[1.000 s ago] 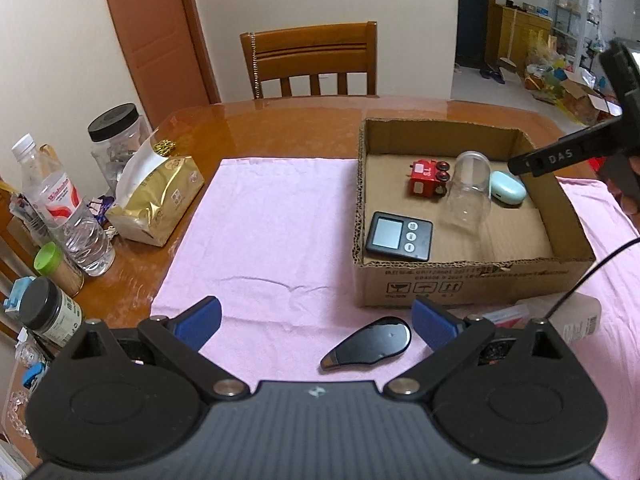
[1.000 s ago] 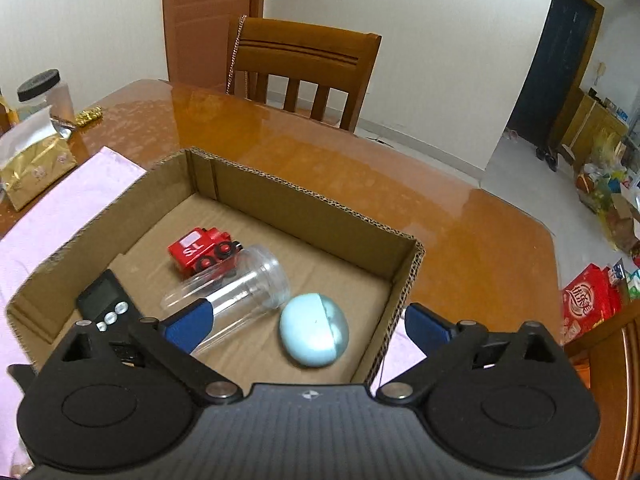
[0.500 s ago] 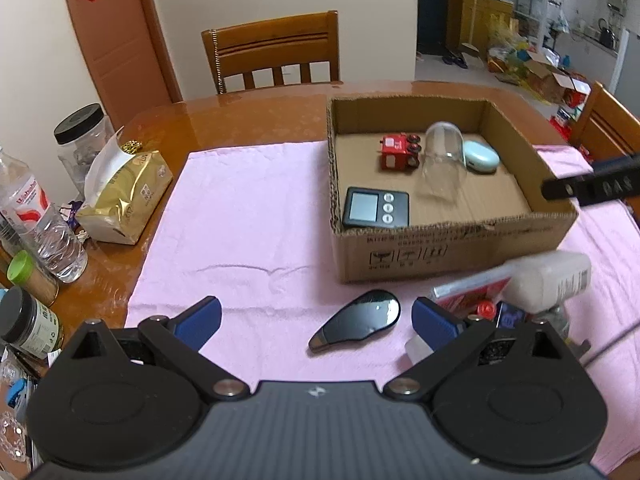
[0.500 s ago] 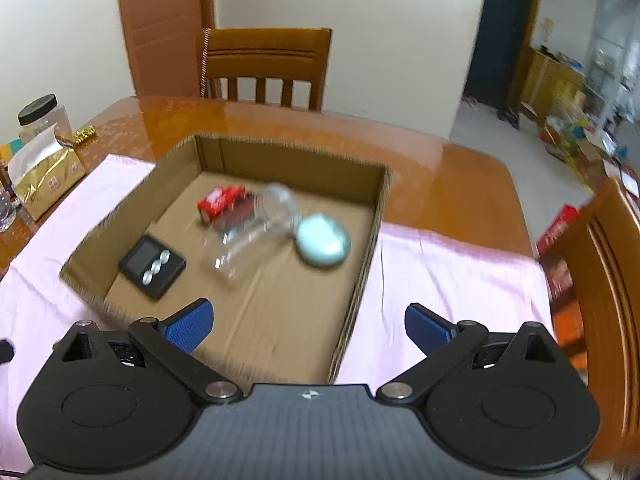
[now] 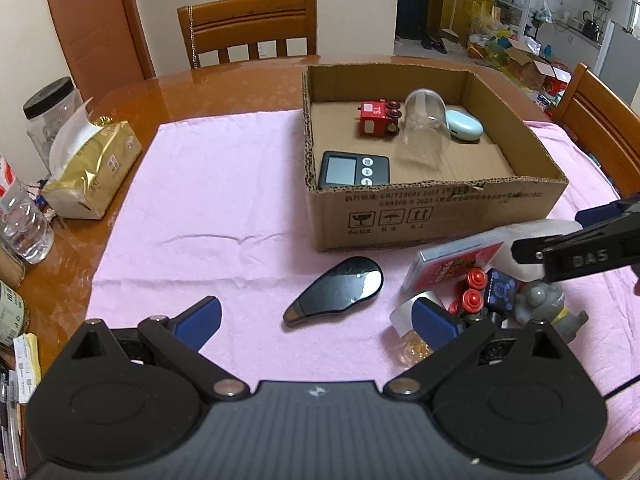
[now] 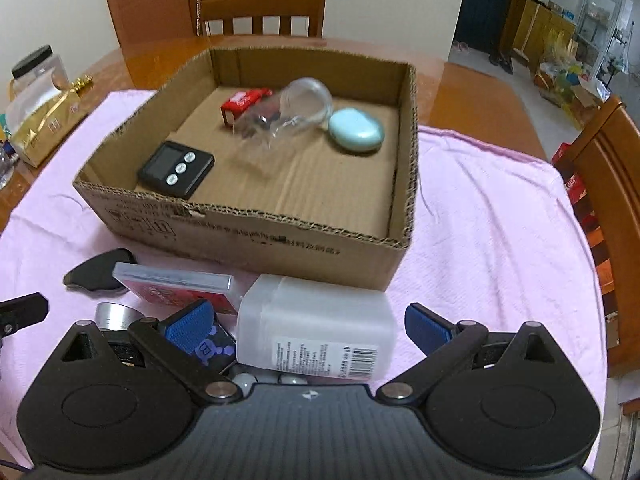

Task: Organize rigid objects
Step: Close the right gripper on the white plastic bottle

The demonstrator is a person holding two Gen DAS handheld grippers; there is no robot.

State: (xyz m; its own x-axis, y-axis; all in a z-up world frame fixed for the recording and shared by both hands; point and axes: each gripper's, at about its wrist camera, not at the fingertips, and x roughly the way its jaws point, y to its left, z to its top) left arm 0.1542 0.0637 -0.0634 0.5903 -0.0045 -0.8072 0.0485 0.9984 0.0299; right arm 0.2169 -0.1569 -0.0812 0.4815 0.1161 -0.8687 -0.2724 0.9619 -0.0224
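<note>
Bottle [image 6: 316, 322]: white plastic, lying on its side on the pink cloth [image 6: 500, 208], just near of the box [image 6: 256, 236], between the spread fingers of the right gripper [image 6: 310, 326]; nothing pinched. Left gripper [image 5: 316, 318]: spread, empty, near the black mirror [image 5: 340, 290]. Advised handling: close squarely across the bottle's flat sides, lift level, clear the box's near wall, and set down in the bare right part, away from the clear cup [image 6: 288, 116]. Legible: "DAS" on the right gripper's finger; barcode label on the bottle, print too small; "TS" on the red toy [image 5: 376, 118].

I have drawn the right gripper [image 6: 306, 326] back from over the cardboard box [image 6: 256, 236]; its open fingers now flank the white bottle [image 6: 316, 332].
</note>
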